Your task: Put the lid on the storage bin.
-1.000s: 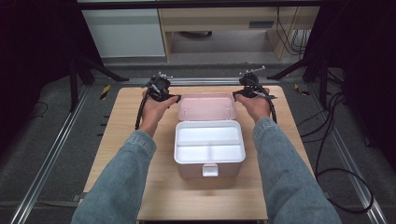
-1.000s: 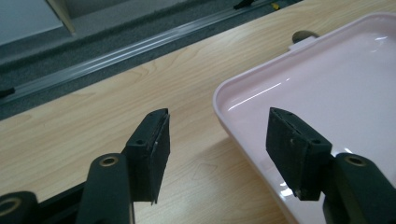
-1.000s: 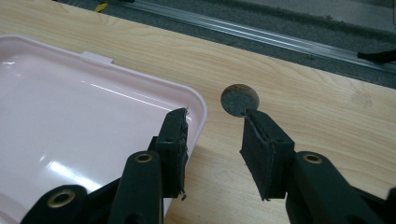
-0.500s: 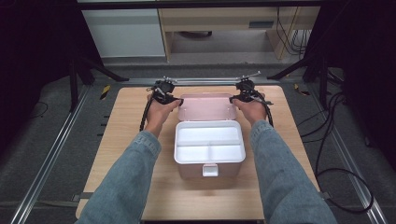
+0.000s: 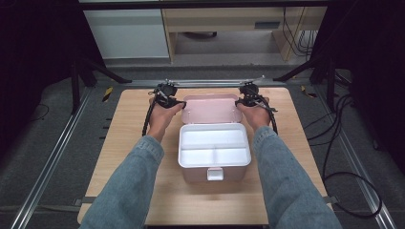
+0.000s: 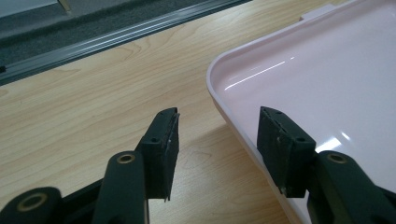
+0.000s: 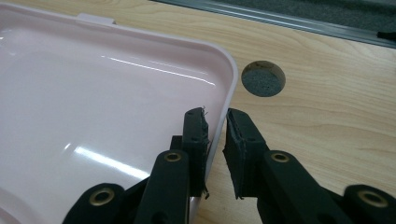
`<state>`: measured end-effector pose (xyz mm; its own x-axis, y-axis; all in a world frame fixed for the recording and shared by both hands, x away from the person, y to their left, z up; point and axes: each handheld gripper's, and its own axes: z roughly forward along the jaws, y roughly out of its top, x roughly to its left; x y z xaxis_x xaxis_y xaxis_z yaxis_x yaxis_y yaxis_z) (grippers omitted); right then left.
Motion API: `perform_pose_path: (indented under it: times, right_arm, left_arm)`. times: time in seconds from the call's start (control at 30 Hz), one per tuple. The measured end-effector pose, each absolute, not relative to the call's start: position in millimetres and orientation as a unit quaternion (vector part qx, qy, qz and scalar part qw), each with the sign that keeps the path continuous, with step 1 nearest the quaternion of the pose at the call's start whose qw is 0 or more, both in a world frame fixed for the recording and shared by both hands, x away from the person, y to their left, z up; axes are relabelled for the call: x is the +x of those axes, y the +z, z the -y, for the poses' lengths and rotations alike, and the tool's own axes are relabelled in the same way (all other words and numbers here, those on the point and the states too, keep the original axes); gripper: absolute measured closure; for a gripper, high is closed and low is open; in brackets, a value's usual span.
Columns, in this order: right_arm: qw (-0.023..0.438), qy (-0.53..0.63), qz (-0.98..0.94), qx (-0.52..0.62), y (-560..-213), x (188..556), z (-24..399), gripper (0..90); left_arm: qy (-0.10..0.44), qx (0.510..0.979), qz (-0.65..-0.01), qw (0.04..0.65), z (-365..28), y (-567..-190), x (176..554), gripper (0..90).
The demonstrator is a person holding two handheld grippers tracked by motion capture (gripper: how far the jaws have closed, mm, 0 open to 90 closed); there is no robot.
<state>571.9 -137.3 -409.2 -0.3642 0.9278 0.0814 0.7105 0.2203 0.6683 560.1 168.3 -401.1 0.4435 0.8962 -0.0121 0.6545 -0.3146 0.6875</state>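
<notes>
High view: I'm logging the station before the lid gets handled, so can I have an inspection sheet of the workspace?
Surface: light wooden table, one round hole.
Job's things: pink plastic box, white divided tray inside, pink lid lying open behind.
Clutter: nothing seen.
Grippers: left gripper open astride the lid's left rim, jaws just closing; right gripper, jaws just closed onto the right rim.
Cables: black cable trailing from each gripper.
Surroundings: metal rails, white cabinet.
</notes>
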Motion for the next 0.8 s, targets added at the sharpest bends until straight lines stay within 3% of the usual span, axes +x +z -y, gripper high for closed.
perform_pose_path:
  times: [0.3, 0.5, 0.8]
  right_arm:
    - [0.184, 0.340, -0.747, 0.541, -399.6, 568.1, 136.0, 81.9]
    - [0.186, 0.352, -0.744, 0.537, -393.9, 566.3, 137.0, 82.4]
    - [0.206, 0.369, -0.738, 0.526, -380.8, 557.4, 140.5, 82.2]
  left_arm:
    - [0.184, 0.782, -0.502, 0.322, -164.1, -400.4, 559.6, 51.5]
    - [0.173, 0.777, -0.501, 0.338, -160.4, -395.1, 557.3, 70.2]
    - [0.195, 0.760, -0.515, 0.346, -156.1, -372.7, 548.6, 77.6]
